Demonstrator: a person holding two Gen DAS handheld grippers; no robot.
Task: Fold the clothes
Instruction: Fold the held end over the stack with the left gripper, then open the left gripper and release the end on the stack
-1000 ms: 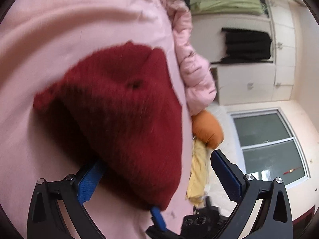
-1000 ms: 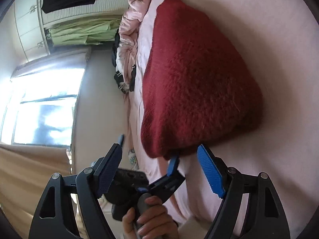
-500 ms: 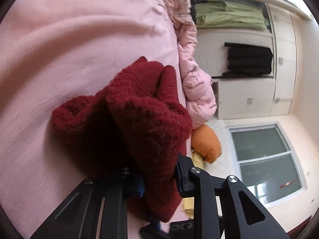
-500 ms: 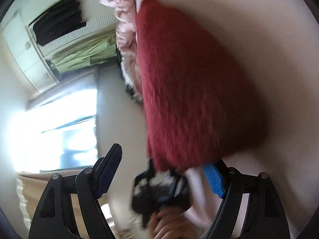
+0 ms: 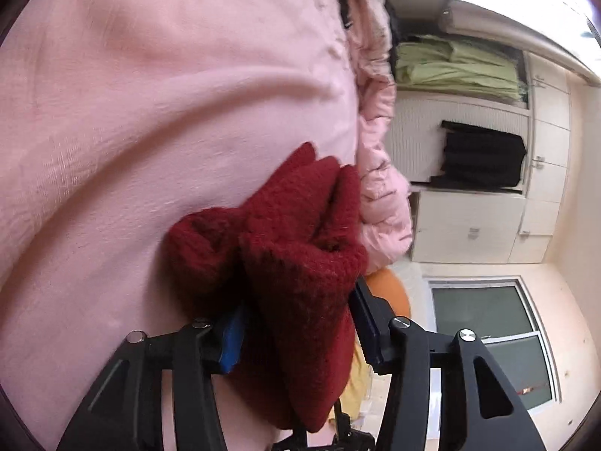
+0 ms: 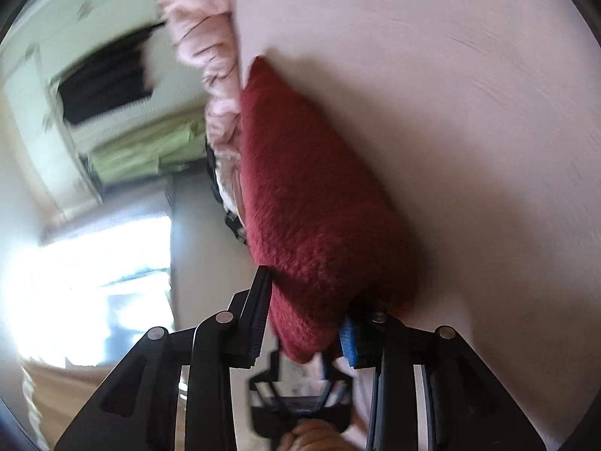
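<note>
A dark red knitted sweater lies on the pink bed sheet. Its near end is bunched into thick folds between the jaws of my left gripper. Those jaws are opening slightly, though both pads still press the knit. In the right wrist view the sweater stretches away along the bed's edge. My right gripper is closing on its near corner, with the pads against the fabric on both sides. Below it, a person's hand holds the other gripper.
A pink padded jacket lies along the bed's edge beyond the sweater. Past it stand a wardrobe with folded green bedding and a black garment, an orange cushion and a window. Bare sheet spreads on the right.
Both grippers stood wide apart around the flat sweater's edge; the left closed first and bunched it, then the right closed on its corner. Both views have rolled.
</note>
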